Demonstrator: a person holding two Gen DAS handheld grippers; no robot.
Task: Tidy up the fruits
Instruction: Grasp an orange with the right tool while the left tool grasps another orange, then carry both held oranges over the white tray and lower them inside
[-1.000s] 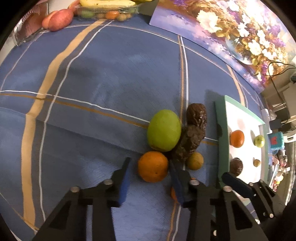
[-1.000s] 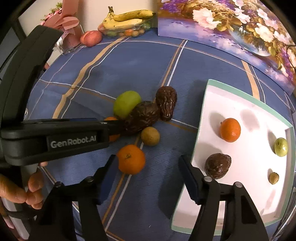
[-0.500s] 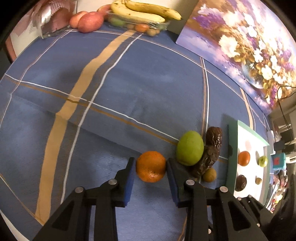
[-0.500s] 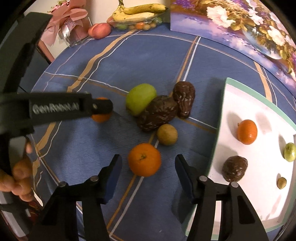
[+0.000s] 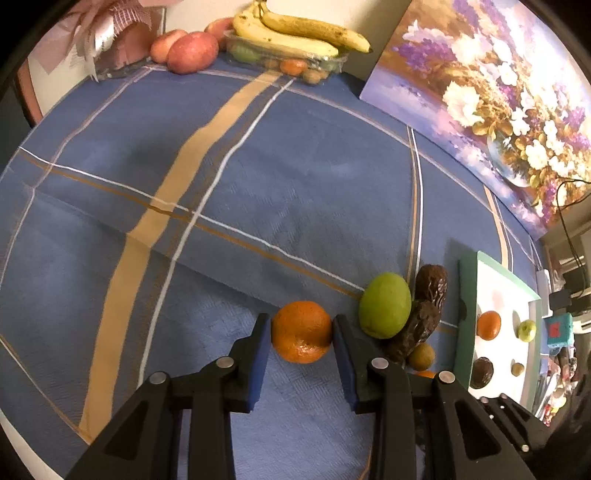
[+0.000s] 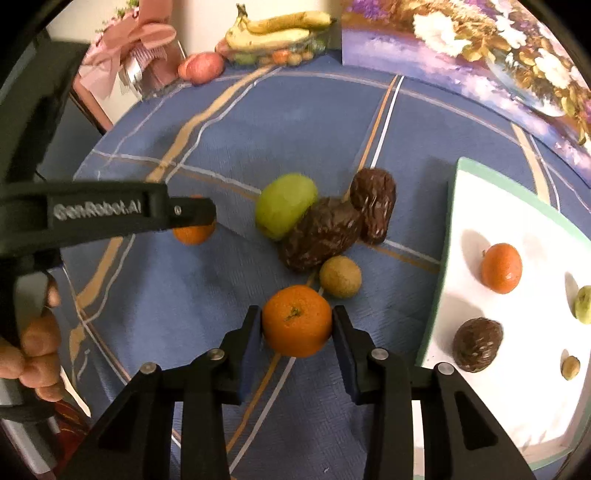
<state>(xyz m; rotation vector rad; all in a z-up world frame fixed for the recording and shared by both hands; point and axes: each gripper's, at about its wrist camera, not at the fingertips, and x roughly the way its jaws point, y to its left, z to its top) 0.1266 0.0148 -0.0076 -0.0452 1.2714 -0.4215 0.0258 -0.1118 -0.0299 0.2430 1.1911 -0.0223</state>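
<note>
Two oranges are in our fingers at once, one per gripper. Our left gripper (image 5: 302, 334) pinches the first orange (image 5: 301, 331) squarely between its blue pads, both pads pressed against its sides, over the blue checked cloth (image 5: 258, 184) that covers the table. Just to the right of it lie a green fruit (image 5: 385, 310) and two dark wrinkled fruits (image 5: 424, 317), touching one another, with a small brownish round fruit (image 5: 421, 356) beside them.

Our right gripper (image 6: 297, 325) has the second orange (image 6: 296, 320) between its fingers, which are closing on it; the pads sit against its sides as far as we can tell. This orange rests on the cloth near the white tray (image 6: 454, 206), just below the small brownish fruit and the dark wrinkled pair. The left gripper's black body crosses the left side of the right wrist view, with a hand (image 6: 33, 350) wrapped around its handle.

The white tray with its green rim sits toward the table's right edge and holds a third orange (image 6: 501, 268), a dark wrinkled fruit (image 6: 477, 344), a small green fruit (image 6: 583, 305) and a tiny brownish one (image 6: 570, 366), all well apart from each other.

Along the far edge we see bananas (image 5: 295, 33) on a clear container, red apples (image 5: 192, 51), a pink-ribboned package (image 6: 140, 59) and a flower painting (image 5: 498, 92).
</note>
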